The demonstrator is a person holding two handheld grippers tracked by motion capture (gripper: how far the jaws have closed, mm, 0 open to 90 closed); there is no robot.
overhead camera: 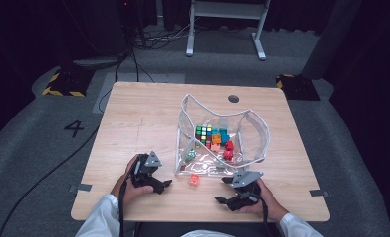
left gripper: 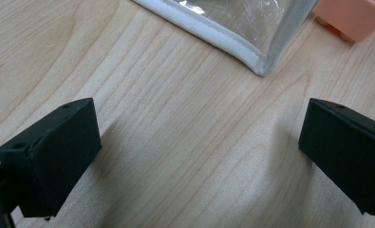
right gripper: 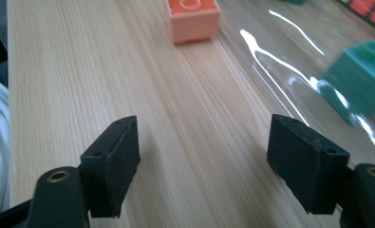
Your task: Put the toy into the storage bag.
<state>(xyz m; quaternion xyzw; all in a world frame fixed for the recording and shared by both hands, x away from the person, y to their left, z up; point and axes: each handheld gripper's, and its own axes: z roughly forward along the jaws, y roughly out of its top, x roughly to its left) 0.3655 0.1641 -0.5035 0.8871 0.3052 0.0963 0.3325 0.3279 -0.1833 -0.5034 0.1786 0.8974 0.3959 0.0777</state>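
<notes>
The orange brick lies on the table, just outside the front edge of the clear bag, between your 2 claws. Your left claw rests released, jaws wide apart, left of the brick. Your right claw sits released too, holding nothing, near the bag's corner.

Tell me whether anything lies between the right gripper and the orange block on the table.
Nothing visible does. Bare wooden table runs from the right gripper, whose jaws stand open, to the orange block. The clear bag lies off to one side.
</notes>
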